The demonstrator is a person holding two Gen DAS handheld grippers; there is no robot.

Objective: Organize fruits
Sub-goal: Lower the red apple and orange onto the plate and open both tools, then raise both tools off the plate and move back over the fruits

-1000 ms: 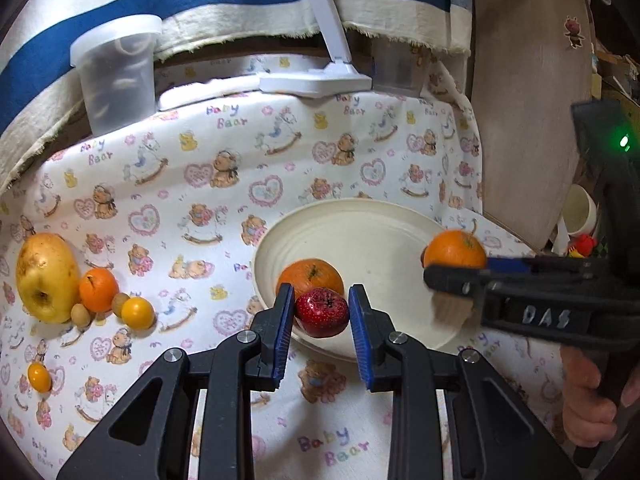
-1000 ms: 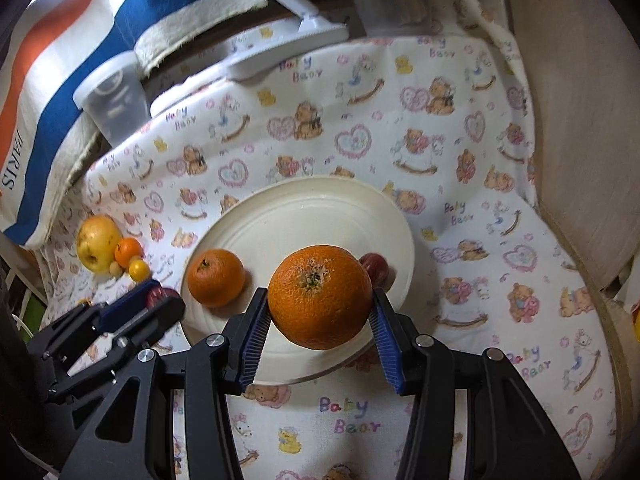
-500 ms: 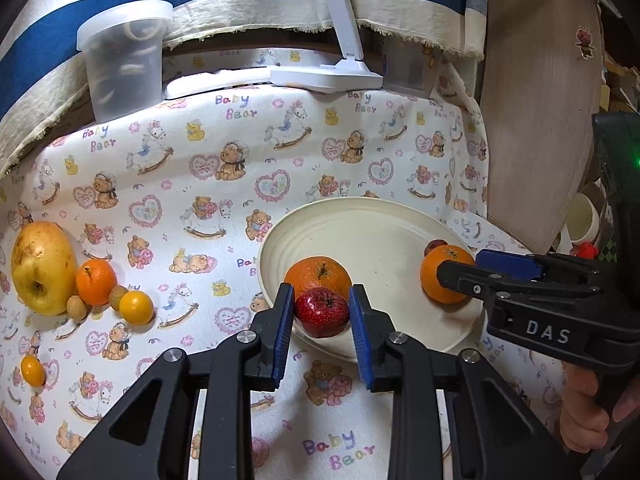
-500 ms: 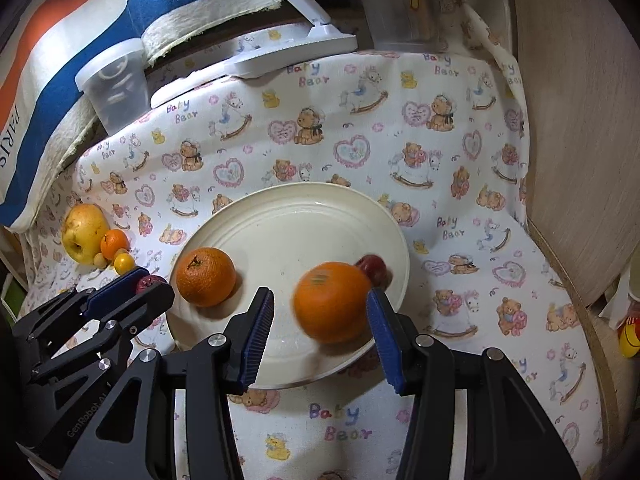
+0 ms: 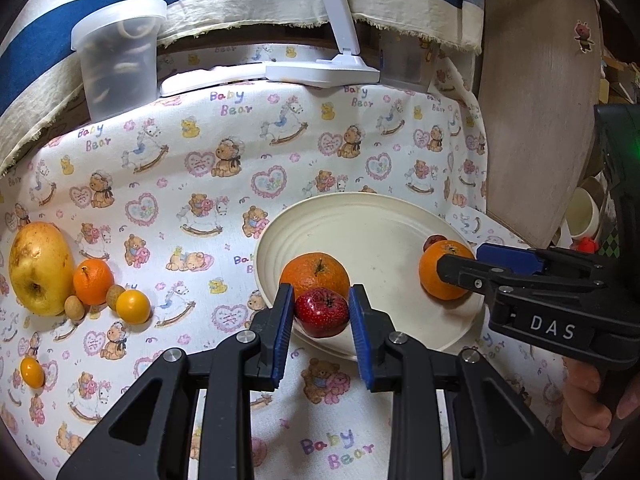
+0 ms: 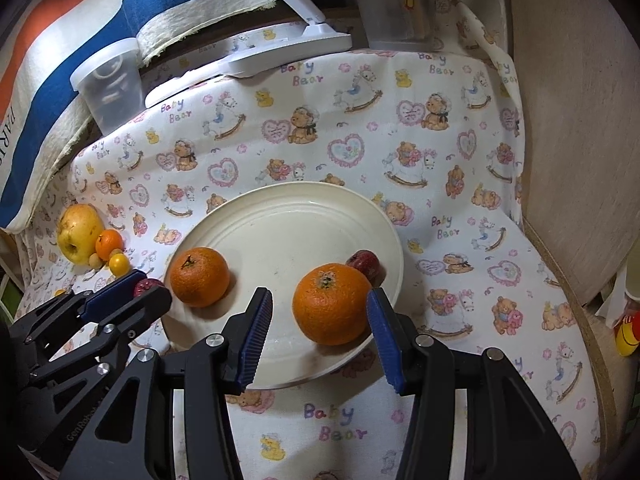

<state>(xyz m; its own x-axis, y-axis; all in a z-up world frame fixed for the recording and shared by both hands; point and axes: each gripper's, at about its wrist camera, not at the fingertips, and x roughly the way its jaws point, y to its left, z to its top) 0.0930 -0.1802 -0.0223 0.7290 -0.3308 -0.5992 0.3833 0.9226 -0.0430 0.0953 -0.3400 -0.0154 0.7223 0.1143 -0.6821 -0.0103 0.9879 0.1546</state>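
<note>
While jaws flank red fruit (image 5: 321, 311), plate (image 5: 372, 216) rim near, cloth (image 5: 192, 184) open left.

Two oranges (image 6: 199, 276) and red fruits (image 5: 321, 311) on cream plate (image 6: 288, 216)

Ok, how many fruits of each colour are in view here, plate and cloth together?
Orange mandarins: 3
Red fruits: 2
Large yellow fruit: 1
Small yellow fruits: 2
Small tan fruits: 2
Total: 10
</note>
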